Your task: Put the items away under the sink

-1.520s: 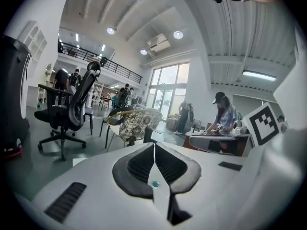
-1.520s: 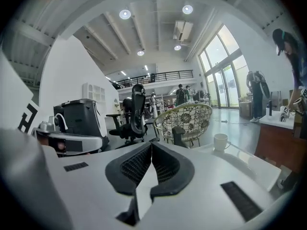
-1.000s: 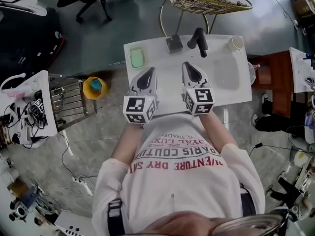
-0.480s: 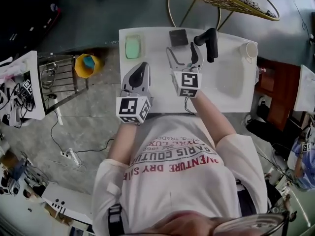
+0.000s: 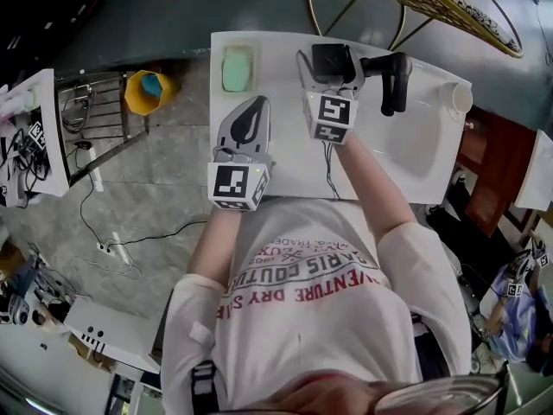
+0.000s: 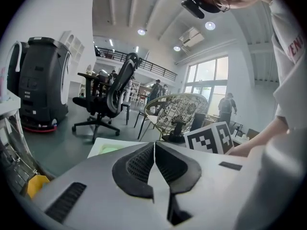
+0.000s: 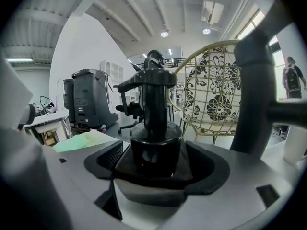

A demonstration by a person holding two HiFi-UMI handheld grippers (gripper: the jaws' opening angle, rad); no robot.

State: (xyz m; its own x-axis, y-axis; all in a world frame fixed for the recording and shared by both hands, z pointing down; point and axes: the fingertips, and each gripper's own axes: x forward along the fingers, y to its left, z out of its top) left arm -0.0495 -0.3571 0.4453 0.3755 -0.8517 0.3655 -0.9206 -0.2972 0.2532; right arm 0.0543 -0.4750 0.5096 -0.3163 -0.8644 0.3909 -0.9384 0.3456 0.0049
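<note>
Your left gripper (image 5: 254, 109) has its jaws pressed together on nothing, and it hangs over the near-left part of the white sink top (image 5: 289, 158). Your right gripper (image 5: 328, 64) has just been opening its jaws. They now stand wide apart with the black pump dispenser (image 5: 332, 55) upright between them, at the back edge of the sink top, and the pads are not pressing on it.

From the right gripper view, the dispenser's squat body (image 7: 154, 128) sits well inside the jaws, with the slim pump neck rising above. I would aim to grip the wide lower body, not the neck, since the neck looks likely to twist or slip. Square the jaws so both pads meet the body together, then close firmly enough that the smooth black surface will not slide.

Keep the bottle upright as you lift, and draw it towards you. The black faucet (image 5: 393, 76) stands just beside it on your right and could catch the pump head.

Your left gripper is free to help lower down, but no view shows the space under the sink, so look before you lower.

A pale green block (image 5: 236, 67) sits in the back-left corner and a white cup (image 5: 455, 98) beyond the faucet. Both probably wait their turn.
</note>
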